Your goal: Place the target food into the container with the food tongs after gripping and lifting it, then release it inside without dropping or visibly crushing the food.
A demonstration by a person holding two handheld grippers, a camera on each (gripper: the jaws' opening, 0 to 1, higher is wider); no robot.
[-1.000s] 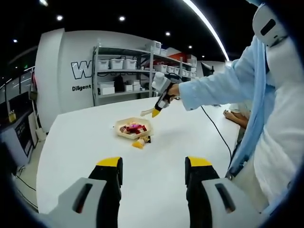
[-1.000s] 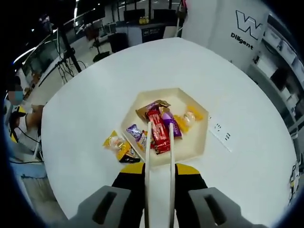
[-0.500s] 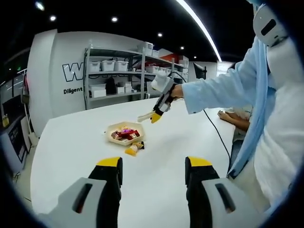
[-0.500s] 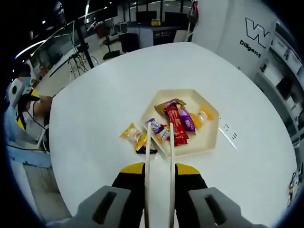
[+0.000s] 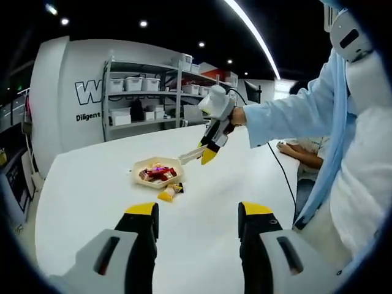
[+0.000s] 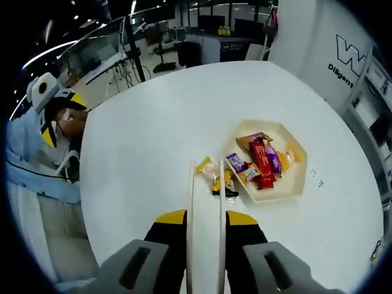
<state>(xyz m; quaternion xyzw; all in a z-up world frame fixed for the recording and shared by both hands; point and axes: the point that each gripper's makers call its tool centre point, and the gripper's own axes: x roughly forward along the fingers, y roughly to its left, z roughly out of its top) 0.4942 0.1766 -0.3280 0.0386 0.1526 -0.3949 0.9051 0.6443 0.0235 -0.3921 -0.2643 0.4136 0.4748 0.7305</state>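
From the left gripper view, we see our left tongs (image 5: 197,228) held low at the near edge of the white surface (image 5: 92,184), jaws released and grasping nothing. Farther off, the beige hexagonal tray (image 5: 158,171) already holds a heap of wrapped snacks. One yellow packet (image 5: 166,193) lies just outside the tray's near rim, with a small dark wrapper touching it. Our right tongs (image 5: 207,152) reach in from the right on a pale blue sleeve, carrying white food tongs whose tips hang above the tray's right side.

From the right gripper view, the white food tongs (image 6: 206,184) run forward between our right jaws, which are clenched on their handles. The two blades stand slightly apart with nothing between them, their tips just near of the yellow packet (image 6: 208,168). The tray (image 6: 300,179) sits to the right, filled with red, purple and orange wrappers.

We judge the task well along: most snacks are in, while the packet beside the tray remains to be gripped, lifted and released inside.
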